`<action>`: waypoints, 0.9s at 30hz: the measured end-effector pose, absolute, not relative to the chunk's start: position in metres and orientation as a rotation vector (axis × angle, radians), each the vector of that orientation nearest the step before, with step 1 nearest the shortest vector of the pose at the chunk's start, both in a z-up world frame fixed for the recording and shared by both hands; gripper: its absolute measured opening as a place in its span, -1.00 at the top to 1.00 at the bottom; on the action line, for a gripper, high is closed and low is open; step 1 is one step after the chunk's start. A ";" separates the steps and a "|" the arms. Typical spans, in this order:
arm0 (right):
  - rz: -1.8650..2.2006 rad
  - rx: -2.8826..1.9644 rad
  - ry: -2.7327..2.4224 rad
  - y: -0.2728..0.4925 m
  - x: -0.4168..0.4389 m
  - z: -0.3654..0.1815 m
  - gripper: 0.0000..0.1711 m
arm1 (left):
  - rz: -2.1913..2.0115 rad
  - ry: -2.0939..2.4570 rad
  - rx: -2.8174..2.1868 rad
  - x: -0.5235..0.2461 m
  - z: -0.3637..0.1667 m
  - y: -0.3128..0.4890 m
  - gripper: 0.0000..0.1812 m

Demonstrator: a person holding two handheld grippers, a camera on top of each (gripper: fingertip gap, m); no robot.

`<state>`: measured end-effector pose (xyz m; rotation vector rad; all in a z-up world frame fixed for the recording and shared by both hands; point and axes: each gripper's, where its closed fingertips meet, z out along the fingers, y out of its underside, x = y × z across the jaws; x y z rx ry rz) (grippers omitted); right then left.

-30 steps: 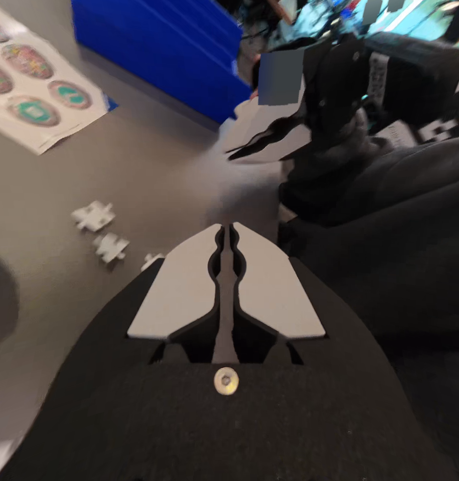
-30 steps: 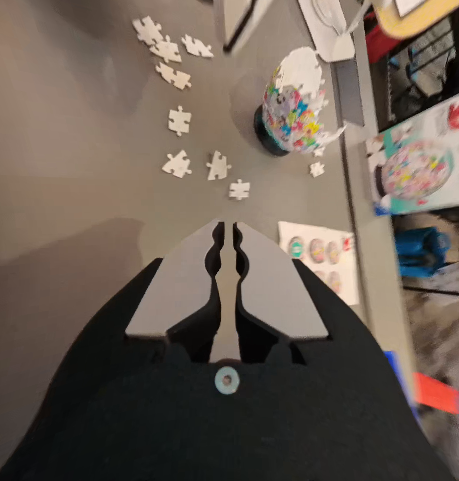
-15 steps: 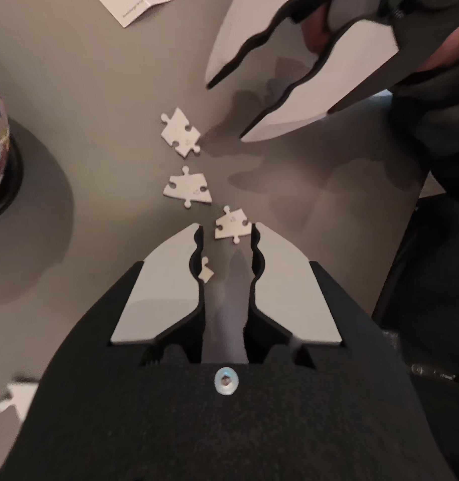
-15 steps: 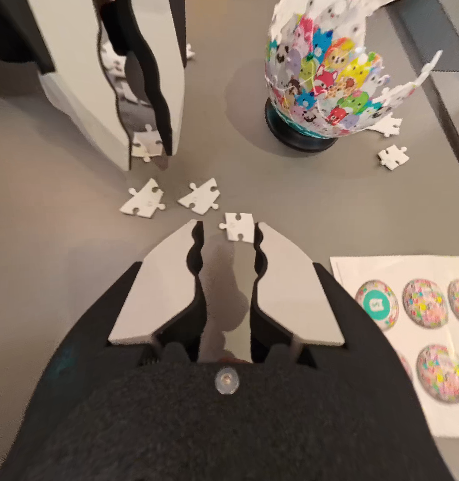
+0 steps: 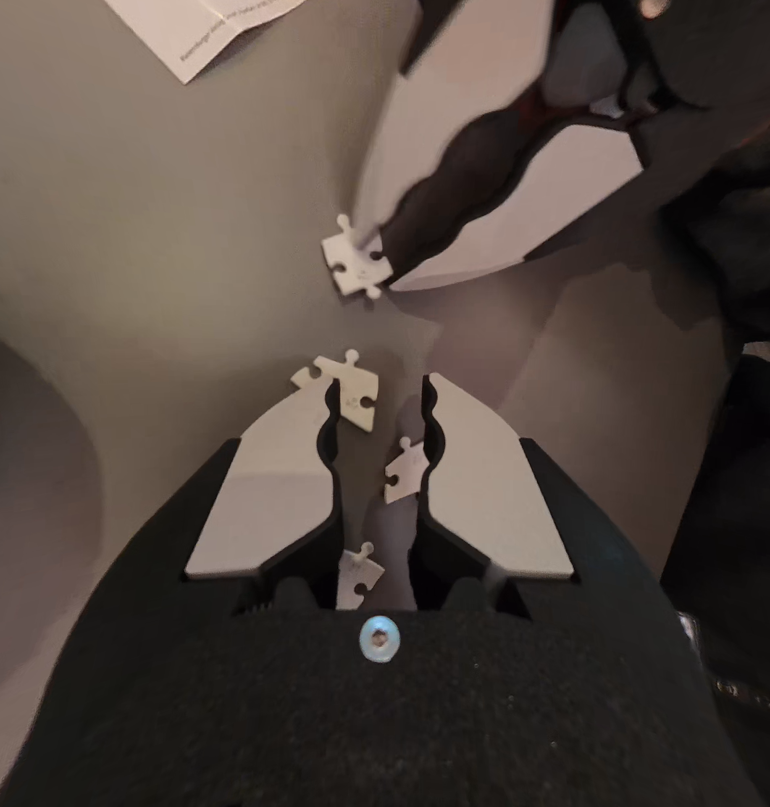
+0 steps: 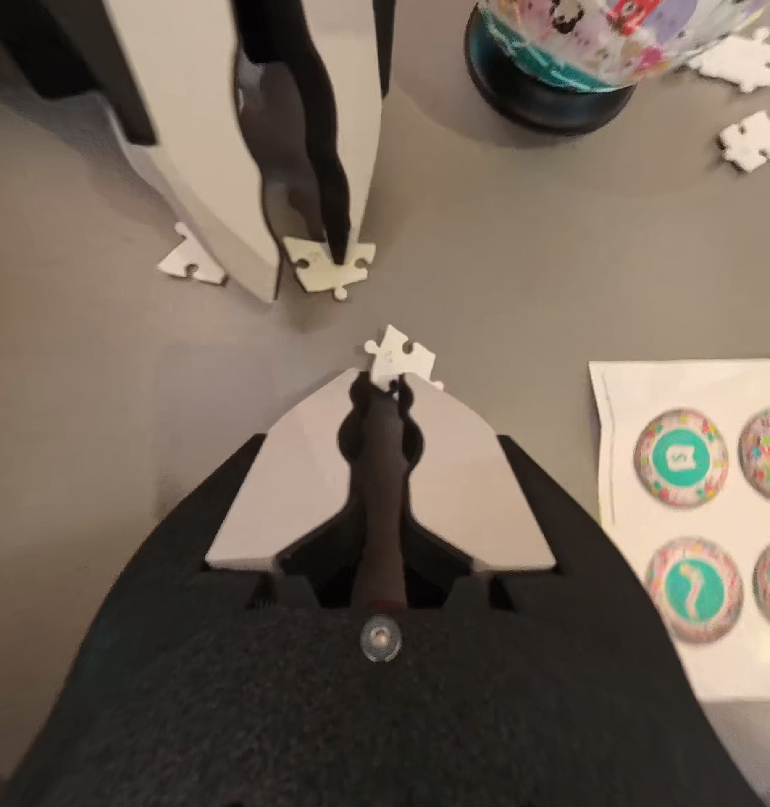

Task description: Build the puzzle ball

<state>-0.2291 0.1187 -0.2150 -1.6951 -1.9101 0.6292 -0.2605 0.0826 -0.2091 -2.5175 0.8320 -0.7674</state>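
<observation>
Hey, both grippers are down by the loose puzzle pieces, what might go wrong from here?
The right gripper pinches the held piece only by an edge at its very tips; it may twist or slip out when lifted.
The open left gripper has two pieces in its gap, the farther piece and the nearer piece; closing may catch both or shove them aside.

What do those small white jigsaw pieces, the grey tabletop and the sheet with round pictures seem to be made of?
The small white jigsaw pieces look like thin stiff plastic or card with a matt face: crisp edges, and they lie flat. The grey tabletop seems a smooth matt laminate, with soft shadows and no grain. The sheet with round pictures looks like printed paper, thin and lying flat.
</observation>
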 end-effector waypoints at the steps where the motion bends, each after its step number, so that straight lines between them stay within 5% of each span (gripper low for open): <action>1: 0.626 -1.709 -1.879 0.114 -0.222 -0.211 0.91 | -0.779 0.856 -2.519 -0.257 -0.209 0.082 0.63; 6: 0.626 -1.744 -1.905 0.073 -0.183 -0.216 0.90 | -0.855 1.145 -2.472 -0.229 -0.216 0.059 0.99; 12: 0.668 -1.639 -2.003 0.047 -0.157 -0.215 0.90 | -0.916 1.291 -2.433 -0.205 -0.215 0.036 1.00; 22: 0.633 -1.082 -2.101 0.037 -0.195 -0.175 0.91 | -0.933 1.267 -2.367 -0.220 -0.184 0.019 0.83; 27: 0.601 -0.909 -2.164 0.020 -0.219 -0.166 0.93 | -1.500 0.915 -2.268 -0.221 -0.148 0.018 0.59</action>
